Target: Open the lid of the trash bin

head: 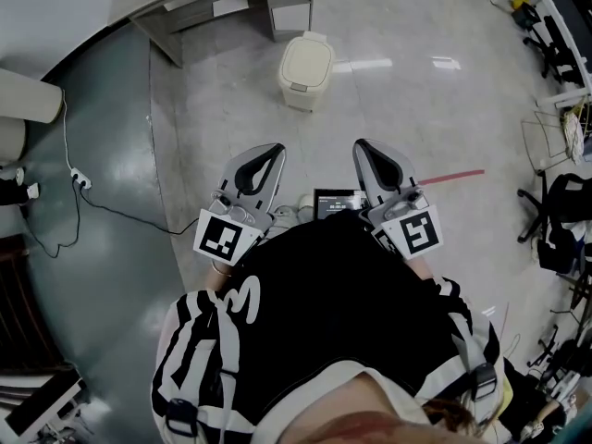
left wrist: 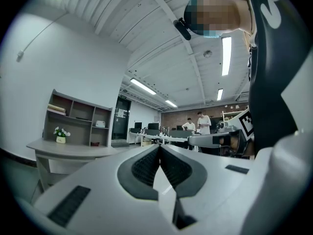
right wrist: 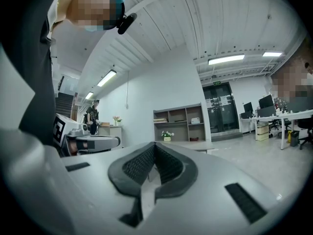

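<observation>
The cream trash bin (head: 305,70) stands on the pale floor ahead of me, lid down. Both grippers are held close to the person's body, well short of the bin and apart from it. The left gripper (head: 274,148) has its jaws together with nothing between them, and the right gripper (head: 361,143) does too. In the left gripper view the left gripper (left wrist: 160,146) points out across the office with its ribbed pads meeting at the tip. The right gripper (right wrist: 155,145) looks the same in its own view. The bin is in neither gripper view.
A grey desk and white cabinet (head: 213,3) stand behind the bin. A black cable with a plug strip (head: 79,181) runs over the darker floor at left. A red floor line (head: 453,176) and office chairs (head: 564,211) lie to the right. A shelf unit (left wrist: 78,119) shows in the left gripper view.
</observation>
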`<state>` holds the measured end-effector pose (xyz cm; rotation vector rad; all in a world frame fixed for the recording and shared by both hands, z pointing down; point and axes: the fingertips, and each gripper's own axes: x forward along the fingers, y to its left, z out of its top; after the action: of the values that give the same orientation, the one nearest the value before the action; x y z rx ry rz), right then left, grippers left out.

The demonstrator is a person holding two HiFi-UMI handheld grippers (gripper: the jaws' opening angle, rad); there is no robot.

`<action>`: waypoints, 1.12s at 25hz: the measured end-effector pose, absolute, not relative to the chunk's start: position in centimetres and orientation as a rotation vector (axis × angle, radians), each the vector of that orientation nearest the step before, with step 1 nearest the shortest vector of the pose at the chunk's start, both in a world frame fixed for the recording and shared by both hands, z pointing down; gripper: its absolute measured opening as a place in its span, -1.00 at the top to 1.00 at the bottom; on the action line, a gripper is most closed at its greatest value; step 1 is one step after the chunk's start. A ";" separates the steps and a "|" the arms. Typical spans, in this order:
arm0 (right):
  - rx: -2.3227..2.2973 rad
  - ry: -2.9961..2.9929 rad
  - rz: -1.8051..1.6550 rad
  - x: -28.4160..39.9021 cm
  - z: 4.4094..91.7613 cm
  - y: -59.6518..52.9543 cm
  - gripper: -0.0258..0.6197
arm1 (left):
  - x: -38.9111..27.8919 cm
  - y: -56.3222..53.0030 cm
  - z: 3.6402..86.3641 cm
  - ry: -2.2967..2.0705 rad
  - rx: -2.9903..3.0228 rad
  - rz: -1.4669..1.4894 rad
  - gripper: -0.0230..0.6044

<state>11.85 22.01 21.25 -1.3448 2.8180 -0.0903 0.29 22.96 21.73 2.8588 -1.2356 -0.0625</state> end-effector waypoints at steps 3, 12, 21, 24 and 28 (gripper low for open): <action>-1.340 2.818 -0.096 11.9 21.3 21.9 0.90 | 0.5 22.9 21.6 -1.229 2.867 -0.061 0.90; -1.320 2.822 -0.101 12.6 21.6 21.5 0.90 | 1.4 22.9 21.7 -1.244 2.871 -0.063 0.90; -1.300 2.822 -0.114 12.9 21.9 21.5 0.90 | 1.7 23.1 21.8 -1.272 2.858 -0.073 0.90; -1.306 2.822 -0.116 13.3 22.1 21.4 0.90 | 1.9 23.2 22.1 -1.274 2.855 -0.068 0.90; -1.318 2.816 -0.108 13.4 21.9 21.0 0.90 | 2.1 22.8 22.1 -1.262 2.855 -0.081 0.90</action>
<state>13.45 21.00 21.87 -1.3175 2.8156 -0.1082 2.10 22.81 22.14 2.8552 -1.2617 -0.0810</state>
